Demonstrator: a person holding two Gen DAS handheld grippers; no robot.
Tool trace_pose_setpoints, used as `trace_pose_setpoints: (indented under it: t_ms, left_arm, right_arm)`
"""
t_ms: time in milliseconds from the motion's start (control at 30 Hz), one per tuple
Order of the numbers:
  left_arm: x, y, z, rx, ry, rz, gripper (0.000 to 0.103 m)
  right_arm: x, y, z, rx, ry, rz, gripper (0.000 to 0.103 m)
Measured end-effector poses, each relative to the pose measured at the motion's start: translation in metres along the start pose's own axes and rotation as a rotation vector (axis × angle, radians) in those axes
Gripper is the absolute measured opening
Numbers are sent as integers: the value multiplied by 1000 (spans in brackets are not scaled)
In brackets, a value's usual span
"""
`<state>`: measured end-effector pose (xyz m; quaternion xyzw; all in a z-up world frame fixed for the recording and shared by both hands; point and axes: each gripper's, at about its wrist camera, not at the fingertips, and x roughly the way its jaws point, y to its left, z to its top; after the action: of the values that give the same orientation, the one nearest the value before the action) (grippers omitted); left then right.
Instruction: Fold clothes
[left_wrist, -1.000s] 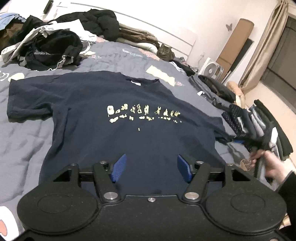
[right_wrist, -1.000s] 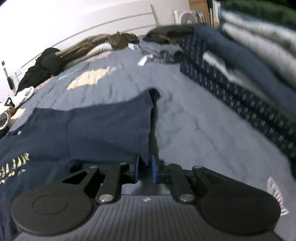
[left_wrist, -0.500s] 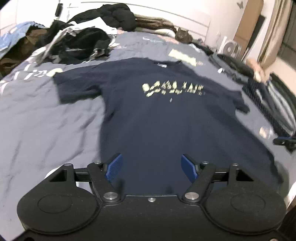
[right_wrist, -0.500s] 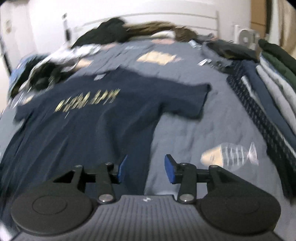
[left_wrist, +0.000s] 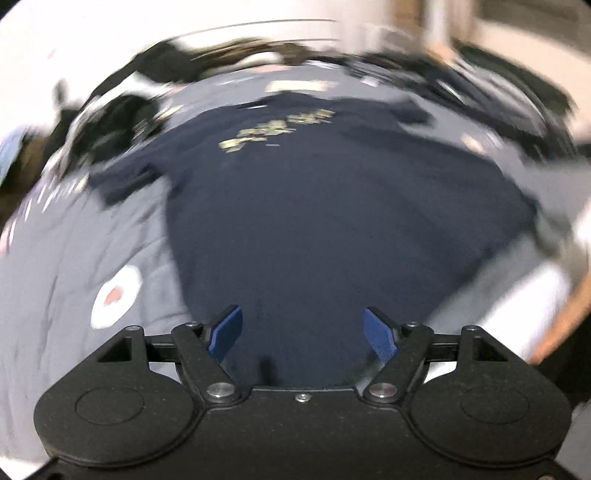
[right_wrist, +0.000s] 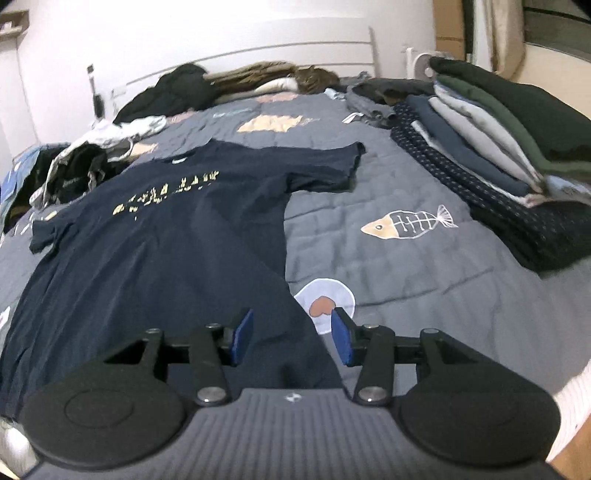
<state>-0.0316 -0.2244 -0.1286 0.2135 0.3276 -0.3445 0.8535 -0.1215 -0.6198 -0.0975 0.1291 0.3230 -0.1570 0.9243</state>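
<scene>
Motion blur smears the left view; both the left tongs (left_wrist: 303, 334) and right tongs (right_wrist: 291, 336) gape empty over the T-shirt (right_wrist: 159, 236), whose hem their bodies hide.

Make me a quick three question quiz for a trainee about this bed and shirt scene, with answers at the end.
1. True or false: the right gripper is clamped on the navy T-shirt.
2. Which side of the bed holds the stack of folded clothes, seen from the right wrist camera?
3. Multiple choice: the T-shirt lies A) crumpled, B) spread flat print up, C) folded in half.

Key: 1 false, its jaws stand open, as do the left gripper's. 2 the right side. 3 B.
</scene>
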Motion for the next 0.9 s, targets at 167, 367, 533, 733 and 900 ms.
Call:
trace_pose_setpoints:
  t_ms: [167,367,533,733,900]
  left_arm:
    - [18,-36,-21,248,44,39,71]
    - [32,-29,-24,225,100,17,18]
    - [19,0,-13,21,59,-76,6]
    - [2,32,0,-194,-3,-161,1]
    - [9,34,2,-192,19,-107,1]
  right_arm:
    - [-6,7,-10,9,-18,26,46]
    - [-10,14,-16,-23,-28,41,47]
    - [-12,12,-21,-14,-23,36,47]
    - [-16,16,-25,-38,-18,53,47]
    - [-15,27,-30,-84,0,80,47]
